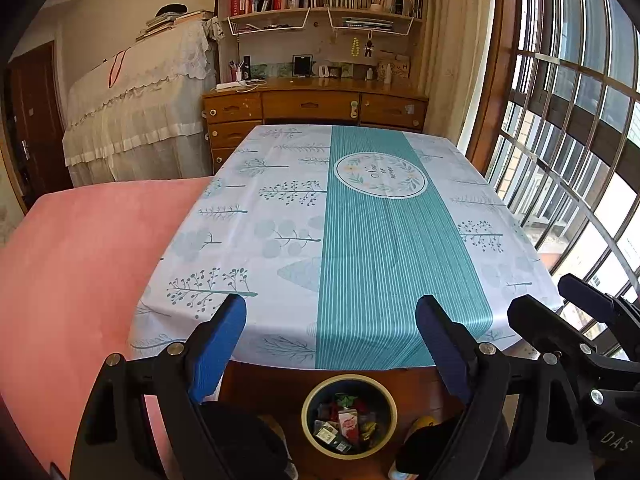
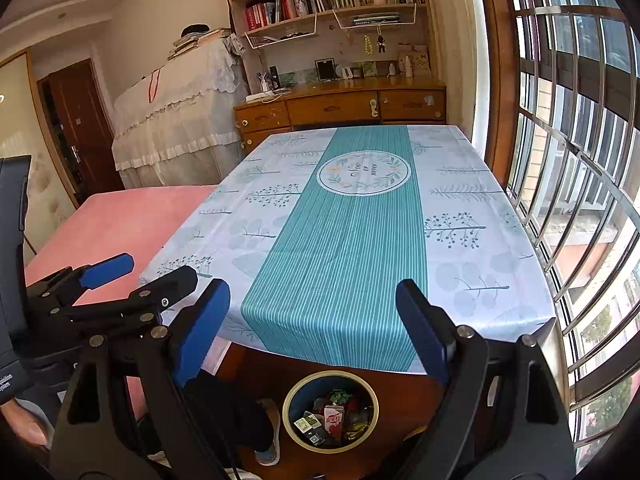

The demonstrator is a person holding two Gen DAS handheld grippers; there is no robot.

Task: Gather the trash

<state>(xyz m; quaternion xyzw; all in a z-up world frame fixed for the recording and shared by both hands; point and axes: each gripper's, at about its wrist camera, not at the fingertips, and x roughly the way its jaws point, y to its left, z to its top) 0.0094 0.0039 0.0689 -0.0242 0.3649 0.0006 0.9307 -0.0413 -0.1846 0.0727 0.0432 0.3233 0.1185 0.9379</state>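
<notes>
A round bin [image 1: 349, 416] [image 2: 330, 412] stands on the floor below the table's near edge, holding several wrappers and small cartons. The table [image 1: 360, 232] [image 2: 352, 232] wears a white and teal cloth with nothing lying on it. My left gripper [image 1: 331, 320] hangs open over the near table edge, above the bin, nothing between its blue pads. My right gripper [image 2: 313, 304] is open too and holds nothing, just right of the left one. Each shows in the other's view: the right gripper [image 1: 560, 304] at the right edge, the left gripper [image 2: 140, 272] at the left.
A pink bed [image 1: 80, 264] [image 2: 120, 216] lies left of the table. A barred window [image 1: 580, 140] [image 2: 568, 160] runs along the right. A wooden dresser [image 1: 316, 106] under bookshelves and a lace-covered piano [image 1: 140, 112] stand at the far wall. A person's shoes [image 2: 268, 432] are beside the bin.
</notes>
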